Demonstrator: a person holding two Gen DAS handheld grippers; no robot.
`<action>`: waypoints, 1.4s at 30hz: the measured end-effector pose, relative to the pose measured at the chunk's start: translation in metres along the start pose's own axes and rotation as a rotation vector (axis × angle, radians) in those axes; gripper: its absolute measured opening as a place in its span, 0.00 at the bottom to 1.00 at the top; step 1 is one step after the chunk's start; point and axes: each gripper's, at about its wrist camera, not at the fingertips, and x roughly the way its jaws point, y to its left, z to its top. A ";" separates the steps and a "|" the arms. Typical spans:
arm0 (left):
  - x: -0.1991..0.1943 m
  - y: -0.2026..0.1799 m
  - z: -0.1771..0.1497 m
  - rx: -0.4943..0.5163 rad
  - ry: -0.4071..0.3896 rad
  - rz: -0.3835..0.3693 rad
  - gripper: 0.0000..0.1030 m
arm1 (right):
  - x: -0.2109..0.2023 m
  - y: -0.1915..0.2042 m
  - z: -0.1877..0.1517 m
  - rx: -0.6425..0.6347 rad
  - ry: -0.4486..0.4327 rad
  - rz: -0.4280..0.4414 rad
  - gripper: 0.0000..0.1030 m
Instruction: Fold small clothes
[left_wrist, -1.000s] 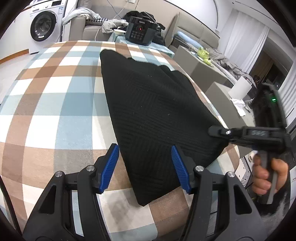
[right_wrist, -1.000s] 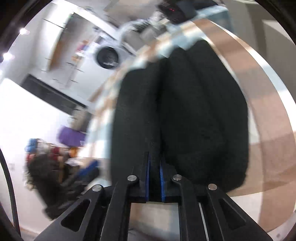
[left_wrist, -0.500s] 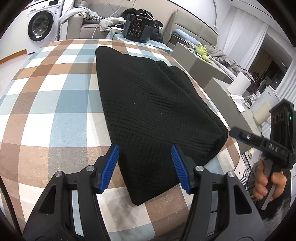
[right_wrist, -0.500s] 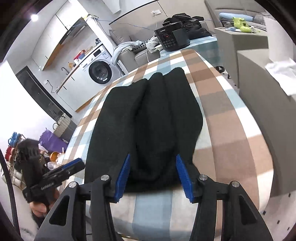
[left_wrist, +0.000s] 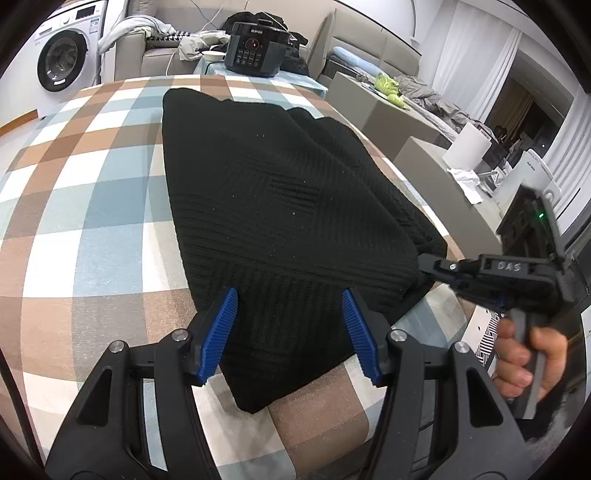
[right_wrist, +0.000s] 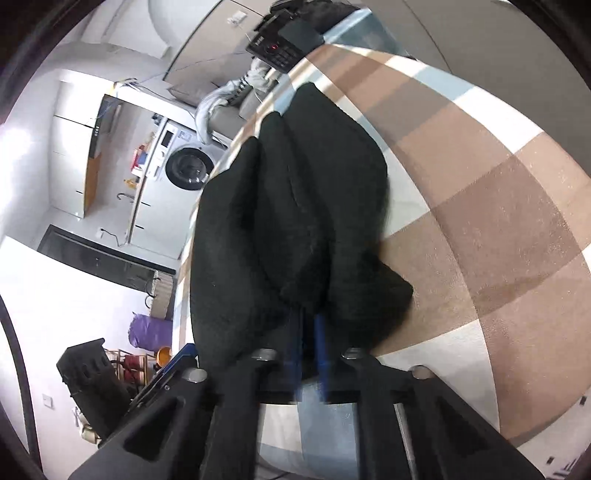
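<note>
black knit garment (left_wrist: 280, 206) pinched by right gripper (right_wrist: 308, 343), near corner

A table (left_wrist: 85, 206) covered in a checked cloth of brown, pale blue and white squares is carrying the work. A black knitted garment (left_wrist: 273, 206), folded lengthwise into a long band, is lying directly on the cloth, running from near the far edge down to the near edge. Its near end is sitting just beside the near right corner, and its folded layers are bunching into soft ridges along the right side (right_wrist: 295, 206). The cloth to its left is lying flat.
</note>
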 end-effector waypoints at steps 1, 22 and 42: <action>0.001 0.000 0.000 0.001 0.002 0.003 0.54 | -0.005 0.005 0.001 -0.012 -0.009 0.007 0.04; 0.022 -0.034 0.009 0.106 0.036 -0.087 0.56 | -0.040 0.034 -0.018 -0.152 -0.097 -0.101 0.20; 0.026 -0.017 0.015 0.044 0.092 -0.131 0.56 | 0.001 0.070 -0.011 -0.454 0.016 0.035 0.05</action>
